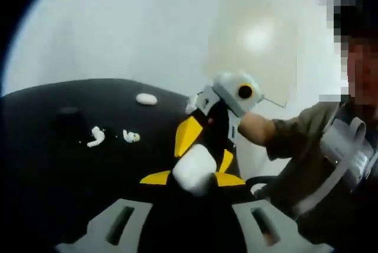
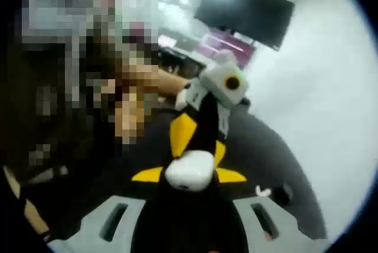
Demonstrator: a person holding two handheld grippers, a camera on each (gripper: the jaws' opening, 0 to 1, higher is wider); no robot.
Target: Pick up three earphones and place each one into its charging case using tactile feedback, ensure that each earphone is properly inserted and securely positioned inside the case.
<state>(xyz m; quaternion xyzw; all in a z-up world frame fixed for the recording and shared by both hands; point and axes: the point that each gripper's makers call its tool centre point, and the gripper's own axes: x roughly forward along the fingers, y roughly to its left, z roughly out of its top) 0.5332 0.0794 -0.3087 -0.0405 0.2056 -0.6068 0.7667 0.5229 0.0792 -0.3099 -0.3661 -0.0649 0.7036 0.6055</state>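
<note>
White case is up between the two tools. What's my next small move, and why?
Probably lower the left tool toward the nearer earphone on the black table: the white case hangs by the right tool, and earphones lie loose.

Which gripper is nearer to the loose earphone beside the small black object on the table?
Right, seemingly. The earphone lies just off the right gripper's own jaw; the left gripper sits farther back, beyond the charging case.

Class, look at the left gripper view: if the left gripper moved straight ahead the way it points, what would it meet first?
The white charging case, right ahead of the left gripper, with the right gripper directly behind it. Depth is unclear; it may already be touching.
</note>
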